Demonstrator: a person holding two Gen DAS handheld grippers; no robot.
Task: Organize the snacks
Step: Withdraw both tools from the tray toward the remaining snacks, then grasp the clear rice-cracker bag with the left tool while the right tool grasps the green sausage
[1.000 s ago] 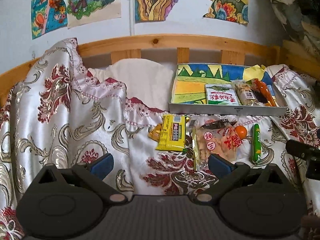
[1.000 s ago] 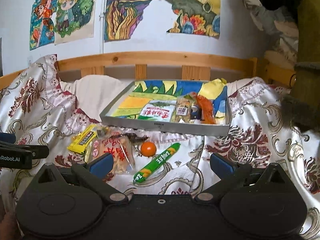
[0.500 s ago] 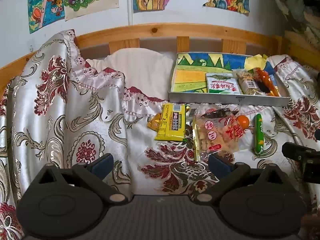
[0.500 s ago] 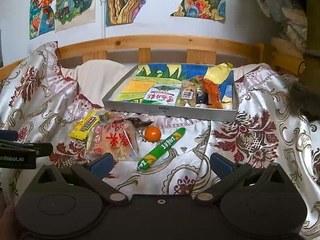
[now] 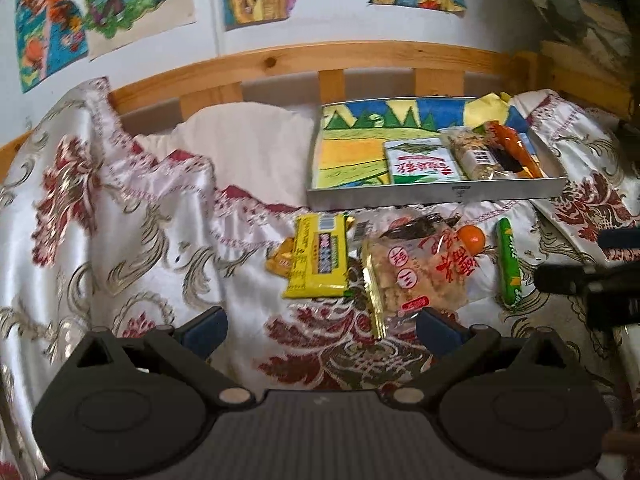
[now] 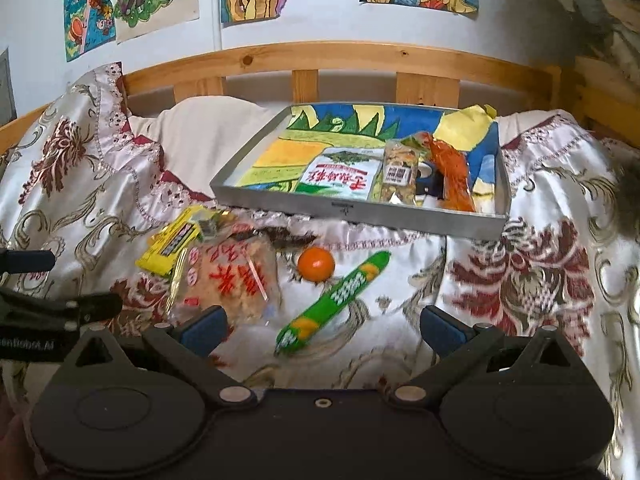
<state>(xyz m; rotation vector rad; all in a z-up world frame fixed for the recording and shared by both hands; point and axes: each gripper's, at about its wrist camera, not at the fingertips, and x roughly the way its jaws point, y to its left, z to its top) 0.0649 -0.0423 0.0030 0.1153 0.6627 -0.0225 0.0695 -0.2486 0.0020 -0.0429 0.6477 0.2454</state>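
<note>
A metal tray (image 5: 436,197) (image 6: 360,216) with a painted floor lies on the bed and holds a green-white packet (image 5: 420,162) (image 6: 340,174), a clear snack bag (image 6: 400,176) and an orange packet (image 6: 450,168). In front of it on the cloth lie a yellow packet (image 5: 320,256) (image 6: 172,246), a clear cracker bag with red writing (image 5: 416,276) (image 6: 232,276), a small orange (image 5: 471,237) (image 6: 316,264) and a green sausage stick (image 5: 508,266) (image 6: 336,300). My left gripper (image 5: 320,326) is open and empty, just short of the yellow packet and cracker bag. My right gripper (image 6: 322,326) is open and empty, with the sausage's near end between its fingers.
A shiny patterned bedspread (image 5: 100,220) covers the bed, bunched high at the left. A white pillow (image 5: 240,148) lies behind it. A wooden headboard rail (image 6: 320,56) and a wall with paintings stand behind the tray. The right gripper shows at the left view's right edge (image 5: 592,284).
Both grippers have moved forward and down toward the loose snacks. The sausage stick now reaches between the right gripper's fingers. No snack has moved.
</note>
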